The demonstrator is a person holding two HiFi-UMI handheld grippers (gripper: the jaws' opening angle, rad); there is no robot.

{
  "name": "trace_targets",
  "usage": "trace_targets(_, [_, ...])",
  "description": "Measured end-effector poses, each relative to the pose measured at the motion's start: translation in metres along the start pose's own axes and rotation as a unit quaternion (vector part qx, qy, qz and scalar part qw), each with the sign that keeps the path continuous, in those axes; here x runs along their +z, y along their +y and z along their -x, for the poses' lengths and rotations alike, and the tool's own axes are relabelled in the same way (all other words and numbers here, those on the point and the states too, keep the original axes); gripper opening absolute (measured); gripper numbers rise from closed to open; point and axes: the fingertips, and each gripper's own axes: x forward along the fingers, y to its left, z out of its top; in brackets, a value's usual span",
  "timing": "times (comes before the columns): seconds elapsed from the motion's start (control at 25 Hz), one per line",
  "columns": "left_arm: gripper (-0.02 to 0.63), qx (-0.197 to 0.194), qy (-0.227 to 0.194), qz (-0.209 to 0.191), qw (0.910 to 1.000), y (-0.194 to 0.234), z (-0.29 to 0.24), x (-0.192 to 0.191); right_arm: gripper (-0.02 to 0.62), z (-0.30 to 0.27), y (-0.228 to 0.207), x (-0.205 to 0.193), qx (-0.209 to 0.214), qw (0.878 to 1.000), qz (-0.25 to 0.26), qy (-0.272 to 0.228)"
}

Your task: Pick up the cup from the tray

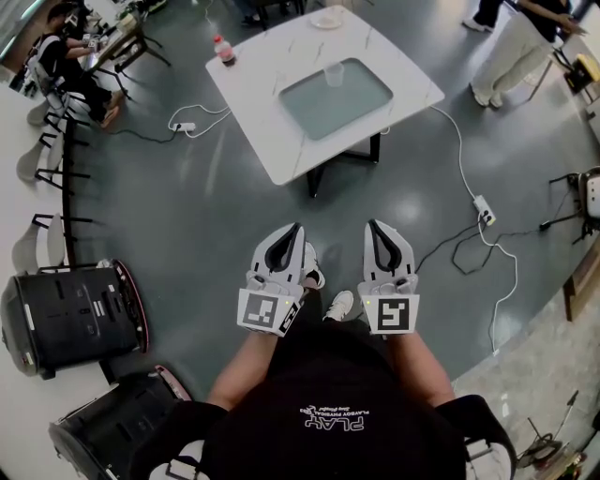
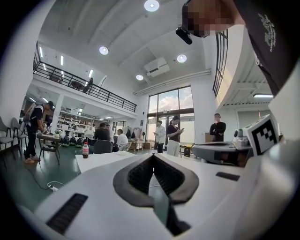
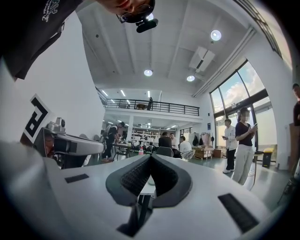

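Observation:
In the head view a clear cup [image 1: 334, 73] stands upright on a grey-green tray [image 1: 352, 105], which lies on a white square table [image 1: 272, 122] some way ahead of me. Both grippers are held side by side at waist height over the floor, well short of the table. My left gripper [image 1: 297, 228] is shut with nothing in it, its tips meeting in the left gripper view [image 2: 152, 157]. My right gripper [image 1: 371, 224] is likewise shut and empty [image 3: 150, 158]. In the gripper views my own jaws hide the cup.
A red-capped bottle [image 1: 225, 50] and a small plate [image 1: 328, 19] also sit on the table. Cables and power strips [image 1: 484, 209] lie on the dark floor. Black cases [image 1: 75, 314] stand at my left. People stand at the far right [image 1: 511, 47] and sit at the far left.

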Motion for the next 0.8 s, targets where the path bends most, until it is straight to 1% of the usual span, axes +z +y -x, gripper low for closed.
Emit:
trace_targets(0.24, [0.006,-0.005,0.008,0.002,1.0,0.022,-0.036,-0.005,0.002,-0.044,-0.009,-0.006,0.003,1.0,-0.003,0.002])
trace_targets(0.44, [0.006,-0.012,0.005,0.004,0.9999,0.048,-0.077,-0.003,0.002,-0.087,-0.021,-0.013,0.005,1.0,0.001,0.019])
trace_targets(0.64, [0.006,-0.025,0.0,0.043,0.9988,0.074,-0.119,0.002,0.002,-0.138,-0.036,-0.012,0.002,1.0,0.004,0.015])
trace_targets(0.8, [0.006,-0.043,-0.006,0.035,0.9985,0.091,-0.153,0.012,0.002,-0.174,-0.048,-0.014,-0.007,1.0,0.007,0.023])
